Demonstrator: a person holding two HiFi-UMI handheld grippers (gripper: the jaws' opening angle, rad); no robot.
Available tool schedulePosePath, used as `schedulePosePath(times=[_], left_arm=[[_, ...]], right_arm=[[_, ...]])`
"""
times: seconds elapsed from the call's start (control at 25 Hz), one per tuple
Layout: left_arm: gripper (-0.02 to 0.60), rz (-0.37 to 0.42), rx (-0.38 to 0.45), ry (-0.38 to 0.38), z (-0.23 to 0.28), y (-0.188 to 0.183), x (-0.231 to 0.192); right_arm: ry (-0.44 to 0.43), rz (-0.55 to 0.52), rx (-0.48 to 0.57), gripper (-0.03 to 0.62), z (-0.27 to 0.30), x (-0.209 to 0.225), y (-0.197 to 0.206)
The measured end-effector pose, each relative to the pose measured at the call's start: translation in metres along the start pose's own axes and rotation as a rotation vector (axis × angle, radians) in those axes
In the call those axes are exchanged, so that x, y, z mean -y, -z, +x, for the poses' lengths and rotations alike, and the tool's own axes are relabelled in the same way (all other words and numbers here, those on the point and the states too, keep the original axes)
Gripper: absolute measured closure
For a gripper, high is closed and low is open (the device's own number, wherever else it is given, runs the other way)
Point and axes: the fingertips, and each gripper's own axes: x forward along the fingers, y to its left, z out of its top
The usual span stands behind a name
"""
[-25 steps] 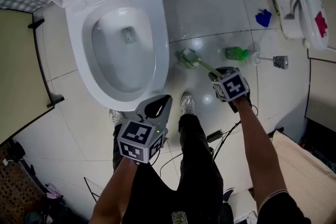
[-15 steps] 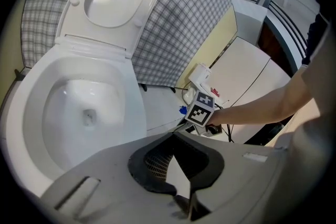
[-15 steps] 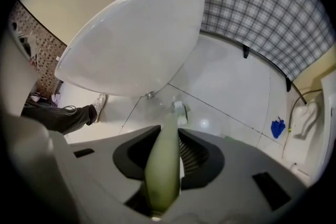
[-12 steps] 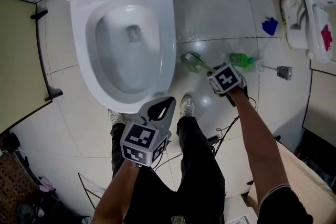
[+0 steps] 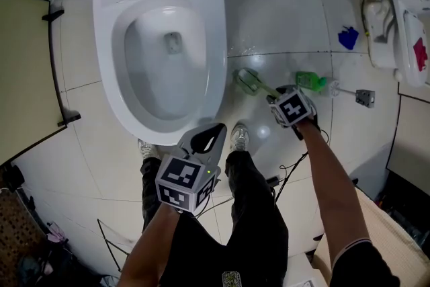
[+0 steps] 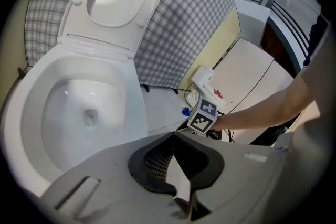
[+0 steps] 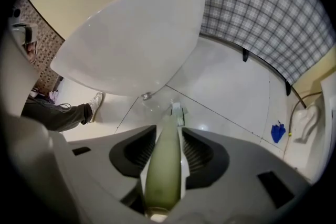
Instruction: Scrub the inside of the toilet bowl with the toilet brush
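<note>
Toilet brush [image 7: 163, 176], between the right gripper [image 7: 168, 131] jaws just being widened, is being barely gripped; a slip onto the floor [image 7: 226, 86] is being risked.

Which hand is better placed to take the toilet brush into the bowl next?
Right. The right claw has the green brush handle between its jaws, which have just been opening, loose round it. The left claw is shut and empty.
</note>
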Motion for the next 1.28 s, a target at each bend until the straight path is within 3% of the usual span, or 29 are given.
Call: schedulePosePath(times=[0.04, 0.08, 0.36, 0.56, 0.72, 0.88, 1.08, 1.28], left_arm=[[0.575, 0.003, 0.001, 0.001, 0.0, 0.0, 0.001], [0.575, 0.006, 0.002, 0.0, -0.001, -0.001, 0.001], [0.575, 0.033, 0.029, -0.022, -0.029, -0.019, 0.0], [0.575, 0.088, 0.107, -0.033, -0.075, -0.074, 0.01], [0.575, 0.143, 0.197, -0.054, -0.126, -0.128, 0.017], [0.575, 0.208, 0.299, -0.07, -0.183, -0.172, 0.02], [0.575, 0.265, 0.417, -0.098, -0.25, -0.216, 0.023], [0.575, 0.32, 0.572, -0.07, -0.313, -0.273, 0.053]], right_arm=[[-0.002, 0.005, 0.007, 0.386, -0.002, 0.0, 0.0], [-0.004, 0.014, 0.012, 0.376, -0.005, 0.0, 0.0], [0.063, 0.054, 0.118, 0.376, -0.074, 0.005, 0.0], [0.1, 0.069, 0.375, 0.376, -0.192, -0.011, -0.047], [0.107, 0.076, 0.666, 0.491, -0.3, -0.042, -0.1], [0.007, 0.114, 0.923, 0.556, -0.386, -0.086, -0.149], [-0.008, 0.102, 1.121, 0.556, -0.461, -0.127, -0.193], [0.011, 0.036, 1.289, 0.556, -0.541, -0.166, -0.232]])
